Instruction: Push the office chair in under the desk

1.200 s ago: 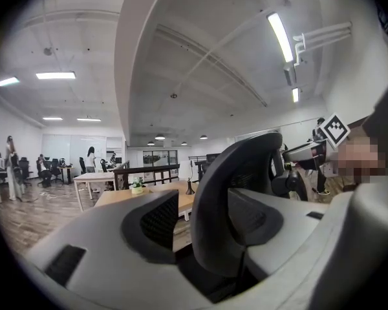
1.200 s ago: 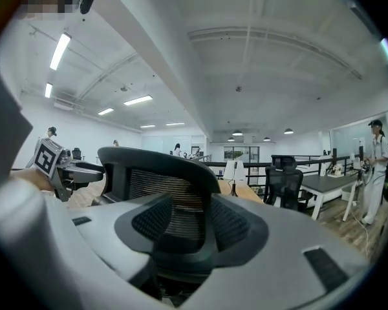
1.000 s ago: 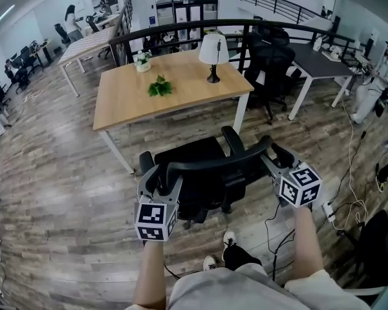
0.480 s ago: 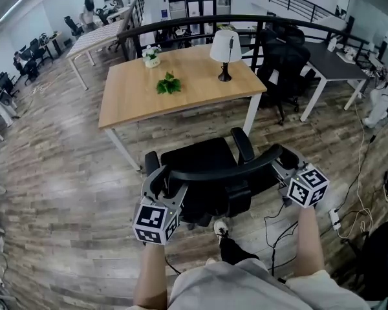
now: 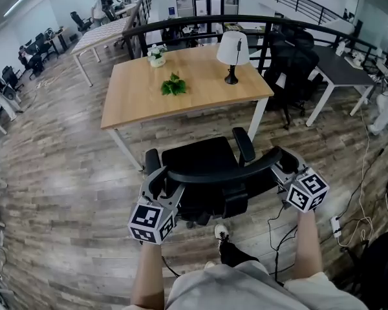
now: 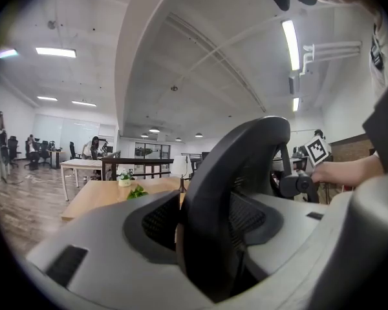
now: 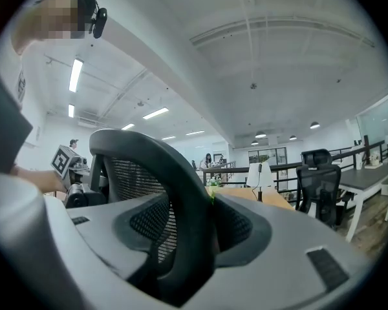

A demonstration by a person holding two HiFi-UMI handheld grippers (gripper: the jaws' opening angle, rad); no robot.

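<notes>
Mid-push: left tongs [image 5: 161, 183] (just been closing) and right tongs [image 5: 282, 164] both clamp the back of the office chair [image 5: 197, 160], lower centre. Next, I think: roll it fwd, straight, under the worktop [image 5: 136, 102] above.

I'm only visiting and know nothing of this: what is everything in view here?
office chair: one, black, just short of the desk, not yet under it
desk: one, wooden top, white legs, centre
lamp: one, white shade, desk's far right
leafy sprig: one, green, mid-desk
potted plant: one, white pot, desk's far edge
other chairs: a few, black, right of desk
cables: several, floor at right
left tool: grey, jaws have just been closing, chair's backrest rim gripped between them
right tool: grey, gripping the rim's other end
</notes>
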